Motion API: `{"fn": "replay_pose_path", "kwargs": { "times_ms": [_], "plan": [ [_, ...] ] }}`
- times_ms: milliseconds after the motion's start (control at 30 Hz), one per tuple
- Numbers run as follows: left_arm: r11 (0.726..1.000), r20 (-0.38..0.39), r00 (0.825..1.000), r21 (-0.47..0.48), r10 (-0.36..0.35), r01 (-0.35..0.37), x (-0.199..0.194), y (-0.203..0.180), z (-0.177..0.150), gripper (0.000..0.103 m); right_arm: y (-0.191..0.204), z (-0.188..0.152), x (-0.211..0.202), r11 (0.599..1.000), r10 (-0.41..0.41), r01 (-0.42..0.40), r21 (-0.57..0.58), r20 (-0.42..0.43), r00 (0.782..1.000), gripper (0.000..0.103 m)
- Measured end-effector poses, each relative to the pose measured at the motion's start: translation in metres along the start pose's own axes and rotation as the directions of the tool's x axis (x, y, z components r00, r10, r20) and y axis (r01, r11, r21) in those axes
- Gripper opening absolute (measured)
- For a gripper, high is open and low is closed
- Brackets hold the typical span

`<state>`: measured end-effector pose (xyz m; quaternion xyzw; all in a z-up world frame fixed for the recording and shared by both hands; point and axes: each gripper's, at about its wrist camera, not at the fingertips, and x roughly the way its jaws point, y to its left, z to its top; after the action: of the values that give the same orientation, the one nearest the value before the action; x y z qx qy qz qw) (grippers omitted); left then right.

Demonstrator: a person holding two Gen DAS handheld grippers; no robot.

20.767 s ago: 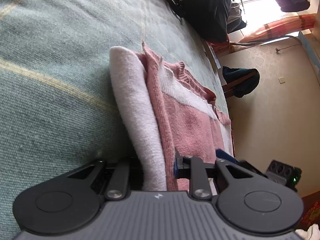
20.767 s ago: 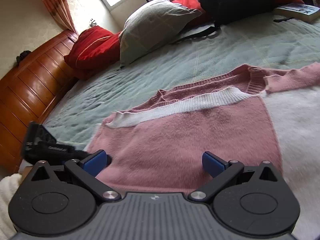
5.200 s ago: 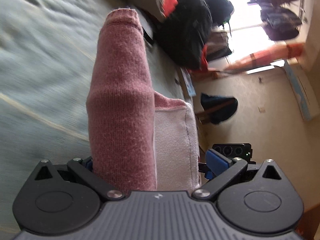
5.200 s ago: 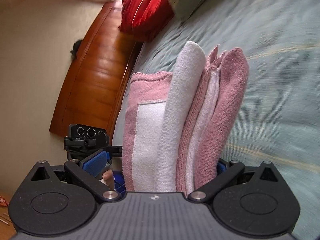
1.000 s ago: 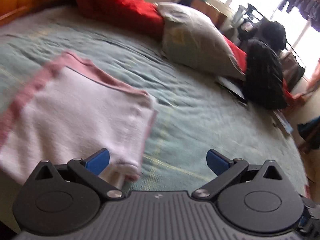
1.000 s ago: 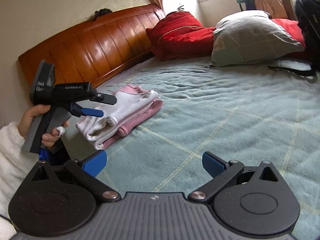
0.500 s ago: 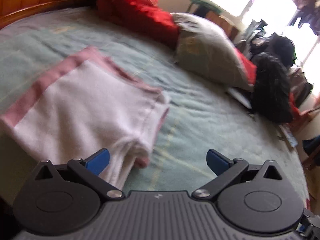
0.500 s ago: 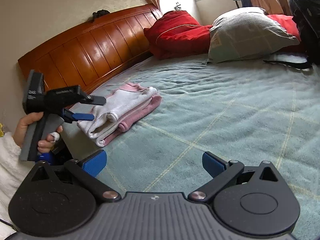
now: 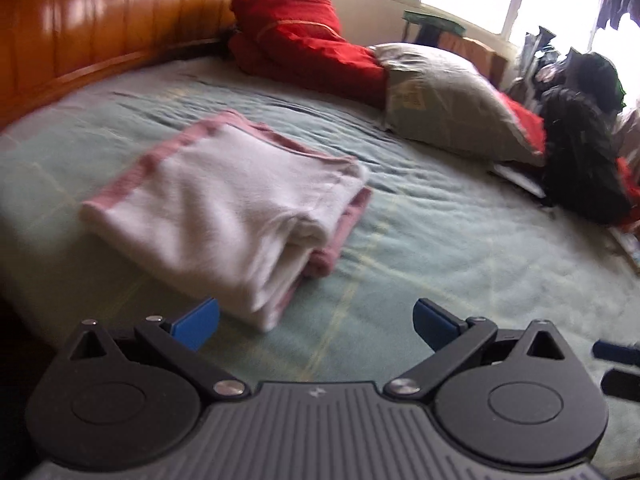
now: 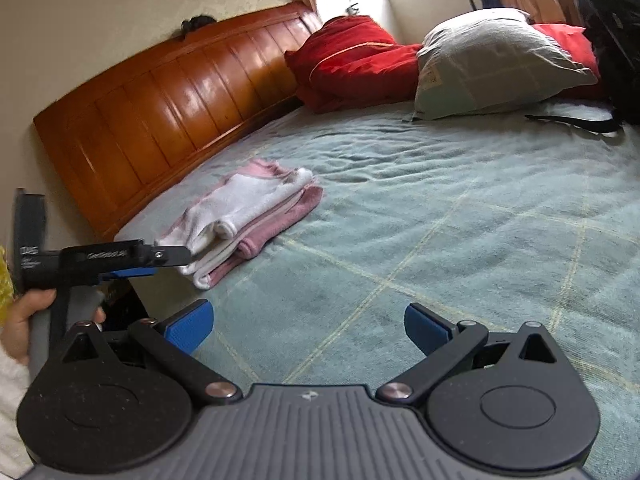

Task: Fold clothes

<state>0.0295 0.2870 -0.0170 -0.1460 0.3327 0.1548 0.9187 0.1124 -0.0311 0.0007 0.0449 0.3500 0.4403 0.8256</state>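
Since the moment half a second back, both grippers have drawn a little further off from the folded sweater, which sits smaller and further up in the right wrist view, and the left tool has dropped lower at that view's edge.

The sweater lies in a neat pink-and-white bundle on the green bedspread, near the corner of the bed by the wooden headboard. Its white face is uppermost, with pink layers showing beneath along the fold.

From the left gripper, the bundle sits at about eleven o'clock, its nearest corner just beyond the left blue pad and apparently not touching it (motion blur makes that gap hard to judge). The jaws stand wide apart with nothing between them but bedspread.

From the right gripper, the sweater lies at about eleven o'clock too, well apart from the fingertips. These jaws are likewise spread wide and hold nothing. The left gripper shows here at nine o'clock, held in a hand with a white fuzzy sleeve, its tip overlapping the near end of the bundle in this view.

Red cushions and a grey pillow rest at the far side of the bed, around one o'clock.
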Motion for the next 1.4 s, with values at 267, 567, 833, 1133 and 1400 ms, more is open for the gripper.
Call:
{"fn": "replay_pose_path", "kwargs": {
  "times_ms": [267, 567, 833, 1133, 1400],
  "plan": [
    [0.997, 0.010, 0.997, -0.004, 0.074, -0.074, -0.035, -0.006, -0.039, 0.102, 0.033, -0.004, 0.021, 0.997, 0.011, -0.019, -0.076, -0.098, 0.995, 0.103],
    [0.987, 0.024, 0.987, 0.017, 0.157, -0.158, -0.064, -0.021, -0.064, 0.102, 0.066, -0.026, 0.017, 0.989, -0.025, 0.010, -0.146, -0.100, 0.995, 0.103],
    [0.980, 0.062, 0.983, 0.084, 0.176, -0.180, -0.089, -0.036, -0.072, 0.102, 0.067, -0.044, 0.001, 0.993, -0.033, 0.022, -0.112, -0.095, 0.995, 0.103],
    [0.975, 0.099, 0.976, 0.087, 0.194, -0.203, -0.121, -0.047, -0.086, 0.102, 0.082, -0.056, -0.023, 0.988, -0.036, 0.027, -0.149, -0.062, 0.997, 0.103],
    [0.960, 0.091, 0.965, 0.115, 0.245, -0.255, -0.141, -0.052, -0.104, 0.102, 0.100, -0.071, -0.047, 0.983, -0.041, 0.035, -0.178, -0.029, 0.999, 0.103]
  ]
}}
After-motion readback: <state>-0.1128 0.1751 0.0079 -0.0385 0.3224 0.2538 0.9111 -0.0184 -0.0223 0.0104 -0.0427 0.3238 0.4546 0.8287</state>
